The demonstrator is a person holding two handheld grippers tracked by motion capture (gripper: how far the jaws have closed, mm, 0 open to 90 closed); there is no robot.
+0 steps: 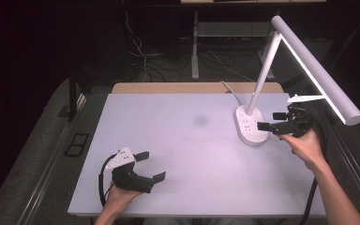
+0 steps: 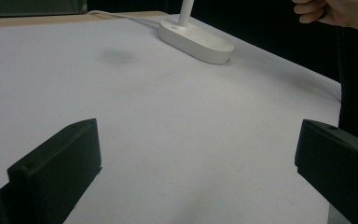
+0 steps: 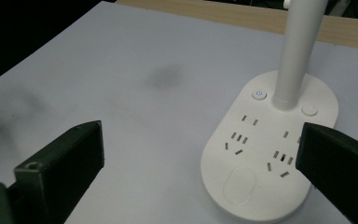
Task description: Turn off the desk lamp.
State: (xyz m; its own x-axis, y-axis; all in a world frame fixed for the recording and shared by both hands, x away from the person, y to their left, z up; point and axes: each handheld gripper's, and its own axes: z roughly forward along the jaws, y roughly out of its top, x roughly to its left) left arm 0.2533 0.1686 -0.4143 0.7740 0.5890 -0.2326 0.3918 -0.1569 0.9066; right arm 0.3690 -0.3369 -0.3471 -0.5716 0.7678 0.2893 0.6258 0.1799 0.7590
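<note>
Near the front edge of the desk (image 1: 187, 154), toward its left corner: left gripper (image 1: 151, 166) held low, jaws spread wide and empty, nothing between them but bare surface. Farther along, by the right edge: right gripper (image 1: 268, 121) hovering just beside the lamp base (image 1: 249, 125), jaws likewise released and gripping nothing, one of them over the base's rim in the right gripper view. Lamp standing toward the far right corner, base flat on the desk, stem (image 1: 261, 77) rising at a slant to a long tube head (image 1: 316, 70) overhanging the right edge.

Likely trouble from here: a hard or off-centre press on the power button (image 3: 259, 94), or a knock against the stem, tipping the top-heavy lamp or sliding the smooth base across the slick desk; a jaw tip possibly catching a socket slot (image 3: 237, 138) instead of the button.

Base: glossy white plastic, oval, low and rounded, pierced with socket slots, two small round buttons flanking the stem. Stem: a white, smooth, round tube. Desk surface: matte, pale, with a faint dark smudge (image 1: 199, 120). Cord (image 1: 232, 93) trailing off the far edge.
</note>
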